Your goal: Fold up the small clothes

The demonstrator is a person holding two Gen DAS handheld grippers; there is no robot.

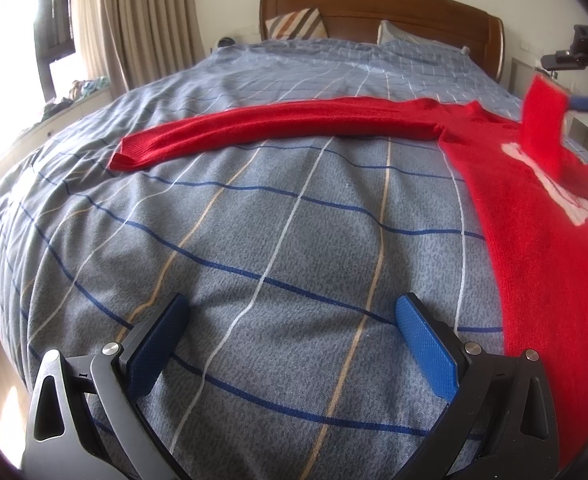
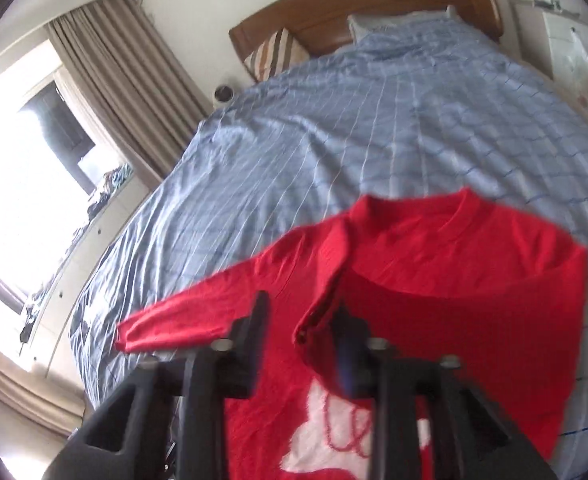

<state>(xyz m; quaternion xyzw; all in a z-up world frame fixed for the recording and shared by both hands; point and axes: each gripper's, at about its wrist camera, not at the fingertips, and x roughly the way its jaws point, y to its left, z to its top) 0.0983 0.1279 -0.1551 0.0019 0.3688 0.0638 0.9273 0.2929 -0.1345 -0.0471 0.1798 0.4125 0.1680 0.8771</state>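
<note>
Left wrist view has the red sweater (image 1: 534,216) spread flat on the bed (image 1: 254,220), one sleeve (image 1: 278,124) stretched straight out, likely so each fold lands clean. The left gripper (image 1: 290,344) hovers over bare quilt, jaws wide and empty, seemingly waiting its turn. The right gripper (image 2: 302,340) has the other sleeve's cuff (image 2: 326,300) between its parted jaws; whether they pinch it, I cannot tell.

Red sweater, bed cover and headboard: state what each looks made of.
Red sweater: knit, probably wool or acrylic; fuzzy matte nap, ribbed cuff, white fluffy motif.
Bed cover: woven fabric, likely cotton; matte blue-grey with printed check lines and soft creases.
Headboard: wood or wood veneer, brown with a smooth, slightly glossy finish.
</note>
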